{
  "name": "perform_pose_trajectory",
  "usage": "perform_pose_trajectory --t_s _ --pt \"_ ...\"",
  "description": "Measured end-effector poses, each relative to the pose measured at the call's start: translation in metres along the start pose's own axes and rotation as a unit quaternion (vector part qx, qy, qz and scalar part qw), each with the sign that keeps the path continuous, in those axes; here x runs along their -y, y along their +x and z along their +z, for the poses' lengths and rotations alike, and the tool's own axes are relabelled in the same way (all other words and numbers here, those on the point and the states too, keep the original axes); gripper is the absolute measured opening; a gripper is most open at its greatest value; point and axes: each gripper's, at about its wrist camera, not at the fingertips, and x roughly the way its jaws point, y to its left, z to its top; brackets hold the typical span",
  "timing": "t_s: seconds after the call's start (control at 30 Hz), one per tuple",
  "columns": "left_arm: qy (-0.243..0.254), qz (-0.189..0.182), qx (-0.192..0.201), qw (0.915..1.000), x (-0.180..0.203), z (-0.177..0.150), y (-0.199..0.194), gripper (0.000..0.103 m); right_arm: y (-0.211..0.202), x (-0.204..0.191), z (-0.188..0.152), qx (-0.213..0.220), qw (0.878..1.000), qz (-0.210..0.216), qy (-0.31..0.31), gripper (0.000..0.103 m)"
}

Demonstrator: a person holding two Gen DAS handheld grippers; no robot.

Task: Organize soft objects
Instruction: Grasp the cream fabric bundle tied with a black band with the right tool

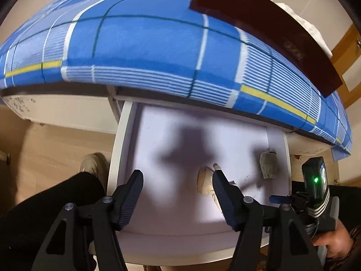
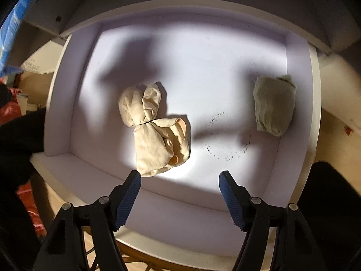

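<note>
Drawer already holds a cream bundle at centre and a green bundle far right; I judge both placed, my left gripper and right gripper open, empty.

Black jaws, ribbed blue pads

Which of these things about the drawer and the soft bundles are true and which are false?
1. Two soft bundles lie in the open drawer. True: a cream bundle and a grey-green bundle.
2. The two bundles touch each other. False: bare drawer floor lies between them.
3. The right tool squeezes the cream bundle. False: it is open and empty above the drawer.
4. The left tool holds nothing. True.
5. A blue checked blanket covers the bed above the drawer. True.
</note>
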Motion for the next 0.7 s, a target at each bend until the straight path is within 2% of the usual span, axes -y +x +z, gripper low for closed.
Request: perform_pose_trajectory --t_s 0.2,0.5,0.7 --pt "-0.029 -0.008 0.002 0.9996 -0.011 0.004 -0.003 0.064 0.004 -0.015 0.004 0.008 0.999 -0.015 -0.028 0.072" --pt "-0.038 -0.004 -0.005 0.9993 -0.012 0.005 0.001 0.064 0.012 -0.044 0.022 0.022 0.997 -0.017 -0.07 0.072" --pt "-0.039 -0.001 -0.009 0.9992 -0.013 0.006 0.004 0.064 0.039 -0.054 0.036 0.011 0.994 -0.056 -0.097 0.072"
